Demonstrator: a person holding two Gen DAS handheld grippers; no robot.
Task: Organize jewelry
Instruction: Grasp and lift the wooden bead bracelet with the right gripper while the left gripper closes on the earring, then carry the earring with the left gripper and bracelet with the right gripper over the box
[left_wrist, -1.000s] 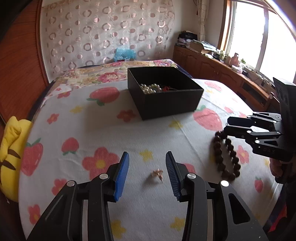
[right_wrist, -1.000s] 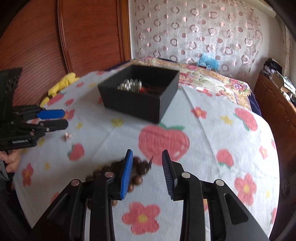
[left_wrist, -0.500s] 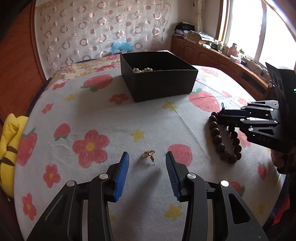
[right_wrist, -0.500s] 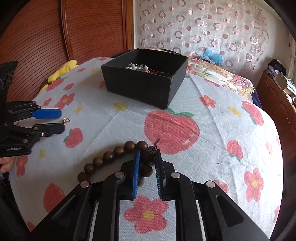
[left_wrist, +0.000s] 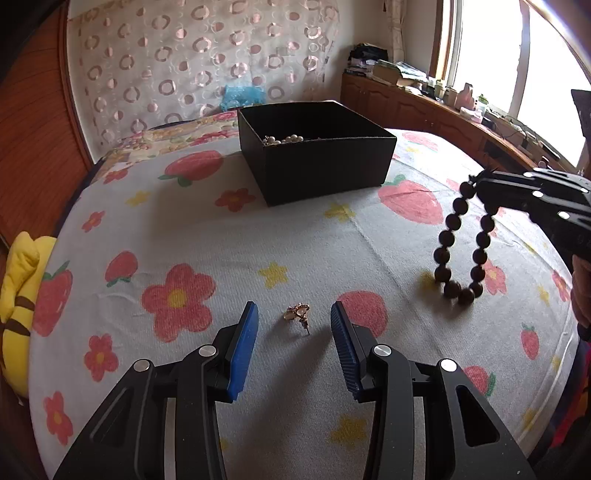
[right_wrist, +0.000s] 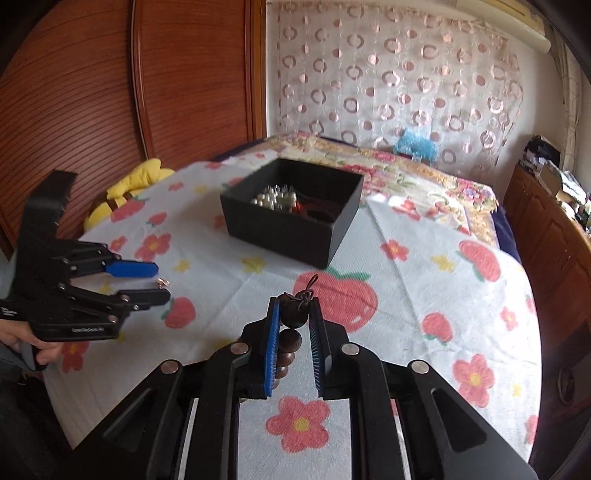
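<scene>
Gold glints on the flowered cloth in your left wrist view, where a small stud earring lies loose between the parted blue pads of your left gripper, untouched, with the black box of pearls farther back and the wooden bead bracelet dangling at the right, its lowest beads at the cloth. In your right wrist view, your right gripper is clamped on the bracelet's top bead beneath its knotted cord, the rest hanging below, while your left gripper hovers apart beside the earring.
</scene>
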